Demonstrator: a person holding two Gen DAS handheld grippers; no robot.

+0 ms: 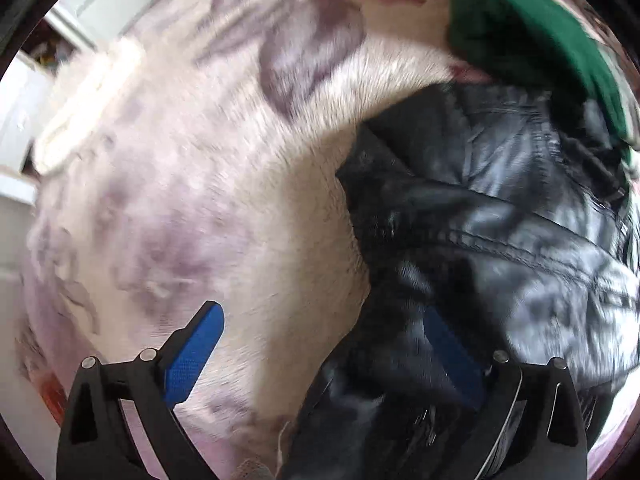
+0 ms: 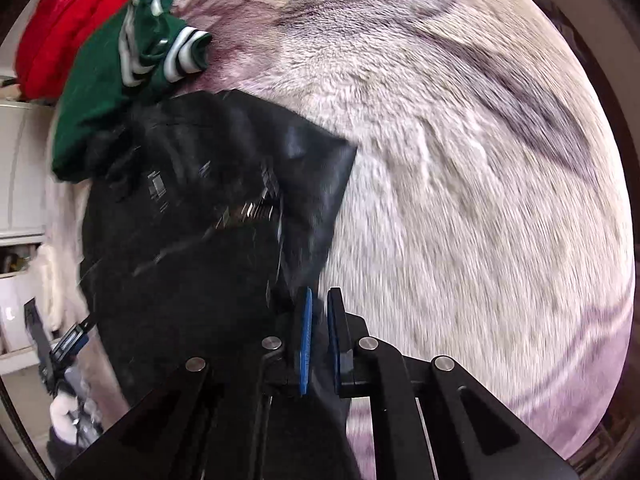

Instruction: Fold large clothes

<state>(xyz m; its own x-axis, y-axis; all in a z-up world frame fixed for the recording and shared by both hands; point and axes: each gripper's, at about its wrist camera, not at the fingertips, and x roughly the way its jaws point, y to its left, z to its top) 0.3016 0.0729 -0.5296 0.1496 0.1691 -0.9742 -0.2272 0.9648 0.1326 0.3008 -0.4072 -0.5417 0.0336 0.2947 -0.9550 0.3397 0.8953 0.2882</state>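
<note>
A black leather jacket (image 1: 500, 220) lies crumpled on a furry white and purple blanket (image 1: 200, 200). My left gripper (image 1: 324, 336) is open, its jaws wide apart, with the jacket's edge between them and over the right finger. In the right wrist view the jacket (image 2: 200, 208) hangs lifted, zipper showing. My right gripper (image 2: 319, 336) is shut on the jacket's edge, its blue pads nearly together. The left gripper (image 2: 68, 340) shows at the lower left of that view.
A green garment with white striped cuffs (image 2: 132, 68) lies beyond the jacket, also in the left wrist view (image 1: 532, 32). A red garment (image 2: 68, 24) lies behind it. White furniture (image 1: 24, 120) stands past the blanket's edge.
</note>
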